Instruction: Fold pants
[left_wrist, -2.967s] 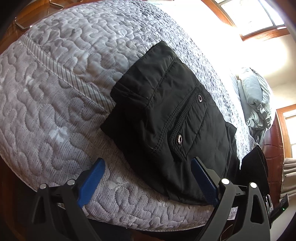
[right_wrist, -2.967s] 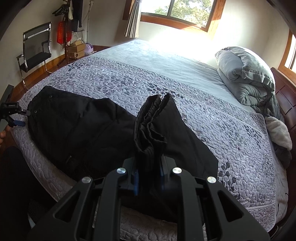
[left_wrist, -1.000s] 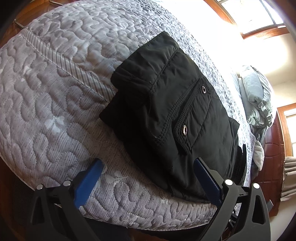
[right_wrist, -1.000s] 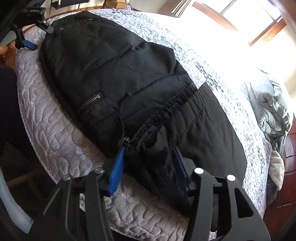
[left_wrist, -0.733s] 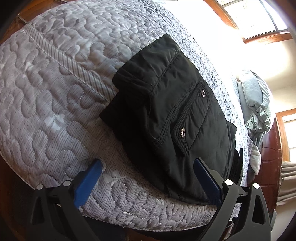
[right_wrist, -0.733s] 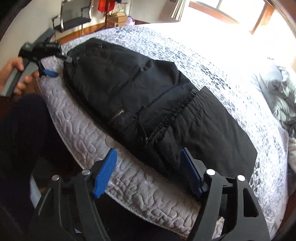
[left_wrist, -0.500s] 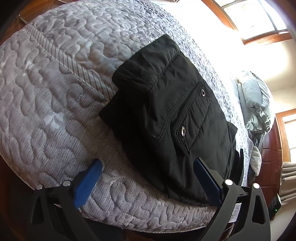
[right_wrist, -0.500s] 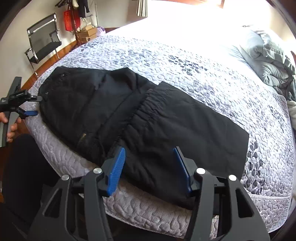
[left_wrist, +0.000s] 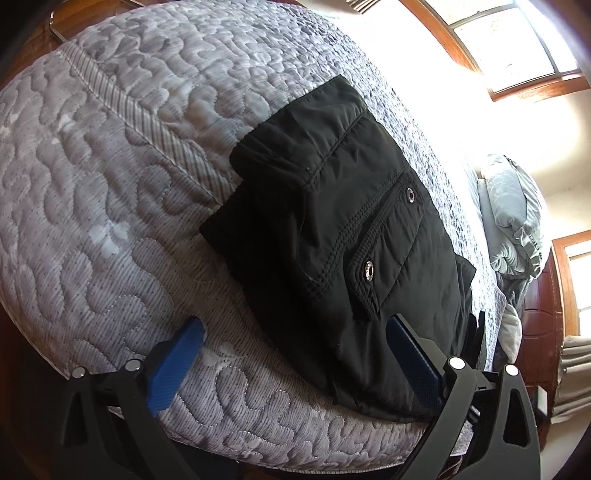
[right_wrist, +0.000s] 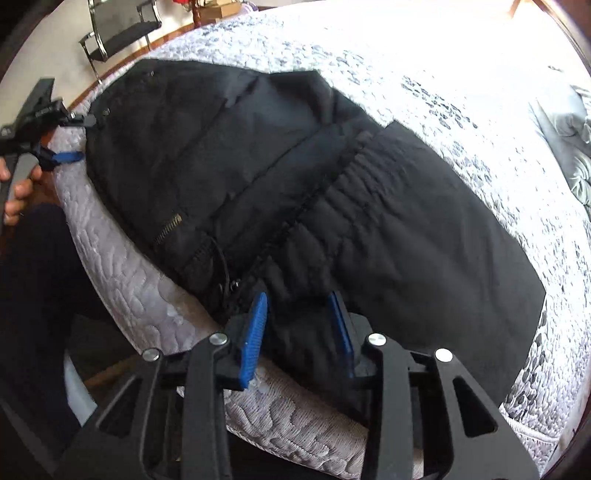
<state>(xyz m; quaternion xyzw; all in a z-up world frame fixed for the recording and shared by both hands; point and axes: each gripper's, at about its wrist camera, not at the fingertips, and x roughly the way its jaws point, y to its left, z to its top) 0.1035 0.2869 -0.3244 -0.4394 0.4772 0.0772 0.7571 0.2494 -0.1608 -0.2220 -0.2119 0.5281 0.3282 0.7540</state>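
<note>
Black pants (right_wrist: 295, 177) lie folded on a grey quilted bed (left_wrist: 110, 184), along its near edge. In the left wrist view the pants (left_wrist: 351, 240) show a flap pocket with two snaps. My left gripper (left_wrist: 295, 339) is open and empty, its blue pads straddling the pants' near edge. It also shows in the right wrist view (right_wrist: 62, 147) at the pants' left end. My right gripper (right_wrist: 299, 310) is open, its blue pads either side of the elastic waistband fold at the bed edge.
Grey pillows and a bunched blanket (left_wrist: 517, 221) lie at the head of the bed by a wooden headboard (left_wrist: 539, 314). A black chair (right_wrist: 118, 29) stands on the floor beyond the bed. Sunlit windows (left_wrist: 517, 40) wash out the far bedding.
My right gripper let go of the bunched pant fabric, opened, and has now come back low onto the waistband fold with narrower jaws. The left gripper has hardly moved.
</note>
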